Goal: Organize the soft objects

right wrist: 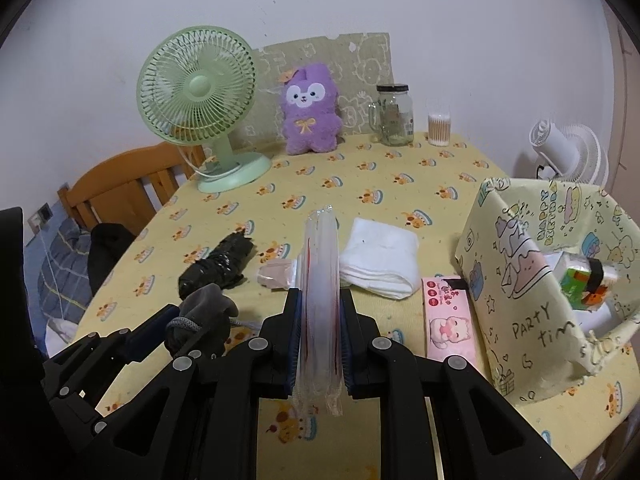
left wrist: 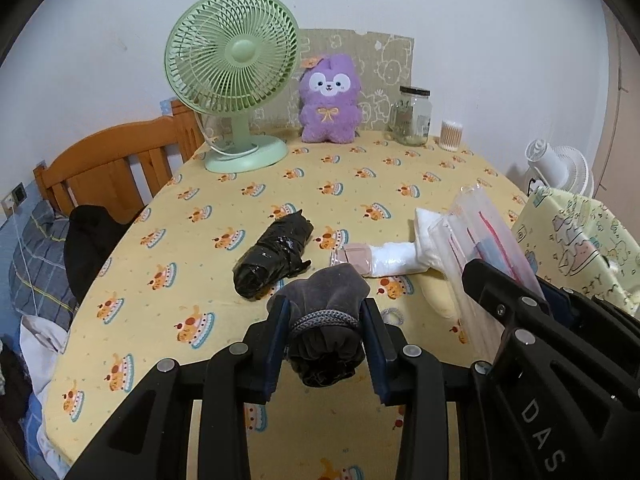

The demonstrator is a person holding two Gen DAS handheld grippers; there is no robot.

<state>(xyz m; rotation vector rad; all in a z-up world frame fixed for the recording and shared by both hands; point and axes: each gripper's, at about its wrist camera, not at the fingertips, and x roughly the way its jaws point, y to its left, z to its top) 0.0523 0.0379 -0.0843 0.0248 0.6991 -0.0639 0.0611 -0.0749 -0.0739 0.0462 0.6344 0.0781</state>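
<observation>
Over the yellow tablecloth (left wrist: pixel 240 200) we have both hands loaded: our left gripper (left wrist: pixel 325 338) pinches a grey drawstring pouch (left wrist: pixel 326 304), our right gripper (right wrist: pixel 320 340) clamps a clear zip bag (right wrist: pixel 320 280) edge-on, long axis pointing away. Just right of that, the storage box (right wrist: pixel 520 280) stands open, so the right hand is nearer.

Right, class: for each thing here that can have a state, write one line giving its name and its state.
left gripper: shut on grey pouch
right gripper: shut on clear zip bag
glass jar: lid on, upright
storage box: open on top, items inside
white towel: folded, flat
green fan: upright
</observation>
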